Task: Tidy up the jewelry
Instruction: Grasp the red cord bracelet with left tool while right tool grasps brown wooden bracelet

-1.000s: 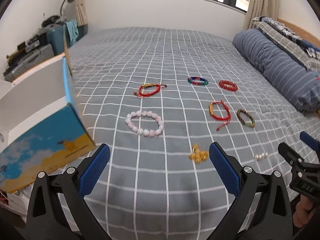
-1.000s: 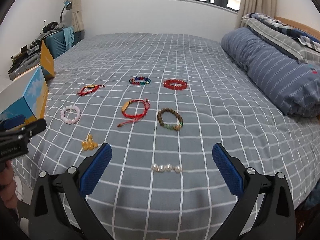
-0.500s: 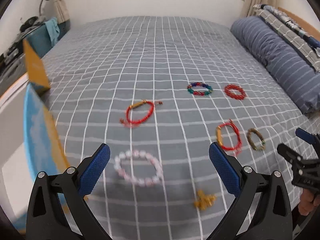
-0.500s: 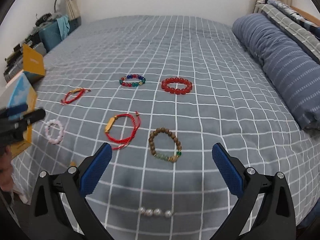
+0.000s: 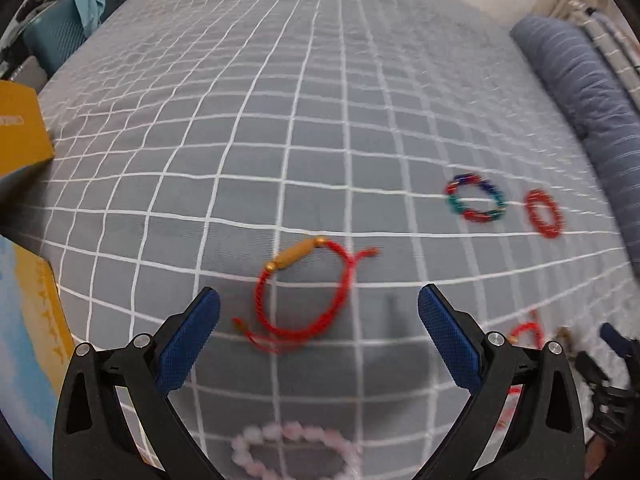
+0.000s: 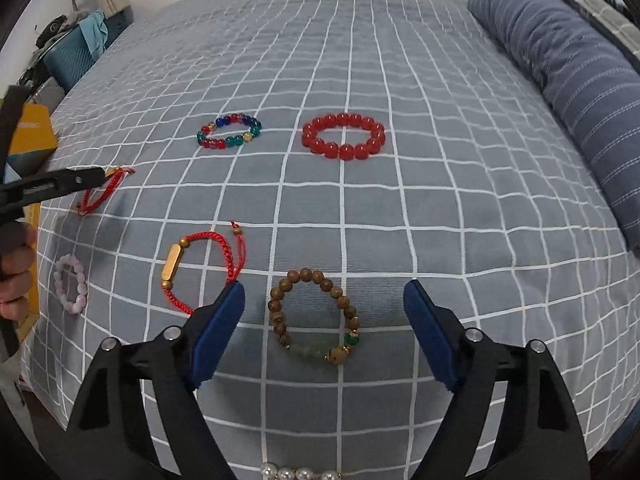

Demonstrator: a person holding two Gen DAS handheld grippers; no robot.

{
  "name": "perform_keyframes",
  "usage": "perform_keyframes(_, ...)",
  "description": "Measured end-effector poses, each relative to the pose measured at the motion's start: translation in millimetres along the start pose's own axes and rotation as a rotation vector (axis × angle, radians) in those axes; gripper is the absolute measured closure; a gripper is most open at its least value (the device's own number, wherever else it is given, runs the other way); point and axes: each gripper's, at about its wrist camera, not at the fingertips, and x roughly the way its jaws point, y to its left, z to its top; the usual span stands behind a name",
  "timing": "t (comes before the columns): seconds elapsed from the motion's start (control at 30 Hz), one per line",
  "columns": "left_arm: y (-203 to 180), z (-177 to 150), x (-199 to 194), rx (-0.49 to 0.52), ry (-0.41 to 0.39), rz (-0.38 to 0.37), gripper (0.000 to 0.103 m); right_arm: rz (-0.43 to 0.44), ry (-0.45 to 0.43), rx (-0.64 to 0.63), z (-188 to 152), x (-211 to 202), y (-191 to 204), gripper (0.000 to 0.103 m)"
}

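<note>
Nothing looks sorted yet: every piece of jewelry lies loose on the bed, a grey sheet with a white grid, and none sits in the open box at the far left edge of the left view.

The left gripper has its jaws spread wide and holds nothing. Between the jaw tips, slightly ahead, lies a red cord bracelet with a gold bar, untouched. Beneath the jaws, closer to the camera, is a pink bead bracelet.

The right gripper is also wide open and empty. Left of its jaws lies a second red cord bracelet. Between the jaws rests a brown wooden bead bracelet. Ahead and left is a multicoloured bead bracelet; ahead, a red bead bracelet. Below the jaws, a short row of pearls.

In my judgement the task is at its start, with each gripper lined up on a first pick and all the gathering left.
</note>
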Motion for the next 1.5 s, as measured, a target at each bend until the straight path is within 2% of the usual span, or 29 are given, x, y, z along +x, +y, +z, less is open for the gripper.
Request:
perform_keyframes(0.13,6,0,16,-0.02,0.035,0.019,0.006,-0.005,0.028,0.018,0,9,-6,0.03)
perform_keyframes(0.33,8,5,24,-0.02,0.041,0.055,0.006,0.004,0.078,0.042,-1,20,-11,0.046)
perform_keyframes(0.53,11,12,31,-0.035,0.051,0.056,0.008,0.012,0.11,0.049,-3,28,-12,0.056)
perform_keyframes(0.73,11,12,31,-0.021,0.057,0.074,0.022,0.008,0.135,0.063,-6,35,-14,0.072)
perform_keyframes(0.8,9,12,31,0.006,0.063,0.086,0.035,0.012,0.137,0.065,-7,36,-14,0.08)
perform_keyframes(0.83,7,12,30,0.021,0.063,0.088,0.038,0.015,0.139,0.065,-6,36,-15,0.085)
perform_keyframes(0.93,5,11,29,0.037,0.071,0.069,0.062,0.016,0.141,0.065,-6,38,-16,0.091)
perform_keyframes(1.0,4,12,27,0.041,0.078,0.064,0.086,0.013,0.14,0.062,-6,37,-17,0.092)
perform_keyframes(1.03,4,12,27,0.042,0.083,0.054,0.091,0.013,0.139,0.061,-6,36,-16,0.093)
perform_keyframes(1.33,3,9,17,0.038,0.071,0.009,0.093,0.007,0.097,0.055,-3,16,-12,0.094)
perform_keyframes(1.5,-2,8,8,0.049,0.053,0.009,0.093,-0.013,0.083,0.038,-3,10,-11,0.094)
